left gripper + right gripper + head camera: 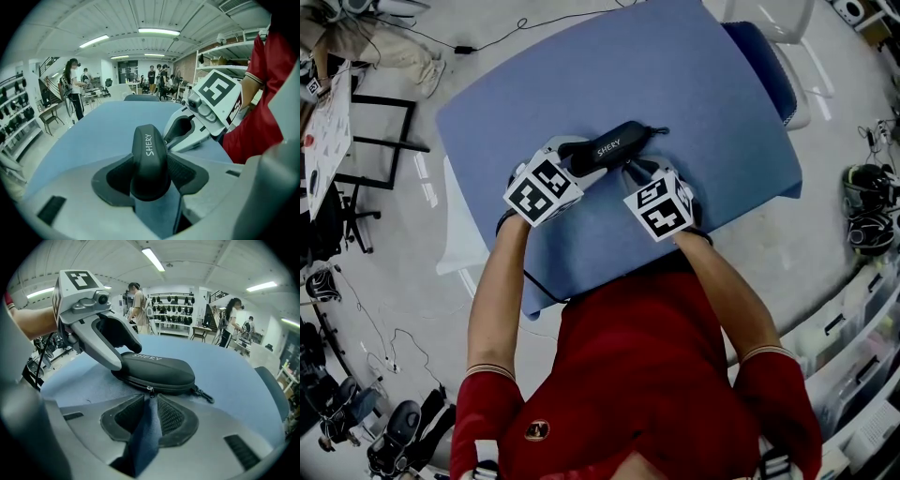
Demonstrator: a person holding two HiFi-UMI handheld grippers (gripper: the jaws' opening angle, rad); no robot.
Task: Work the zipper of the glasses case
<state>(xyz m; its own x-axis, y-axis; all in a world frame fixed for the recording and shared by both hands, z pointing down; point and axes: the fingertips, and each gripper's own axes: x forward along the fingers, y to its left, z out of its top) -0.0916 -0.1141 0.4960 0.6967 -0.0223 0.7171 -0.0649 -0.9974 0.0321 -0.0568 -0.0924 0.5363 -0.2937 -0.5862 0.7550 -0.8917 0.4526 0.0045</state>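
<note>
A black glasses case (pixel 614 145) printed SHERY lies on the blue table (pixel 703 84). My left gripper (pixel 578 157) is shut on its near-left end, and in the left gripper view the pads press both sides of the case (pixel 149 159). My right gripper (pixel 634 171) sits at the case's long side, its tips at the zipper line. In the right gripper view the small metal zipper pull (pixel 150 391) hangs at the mouth of the narrow gap between the pads, with neither pad pressing it. The zipper looks closed along this side. A clip (pixel 205 395) sticks out of the case's far end.
A blue chair (pixel 766 66) stands at the table's far right corner and a white stand (pixel 459 234) at its left edge. Cables and gear lie on the floor around. People and shelves (pixel 225 61) stand far behind.
</note>
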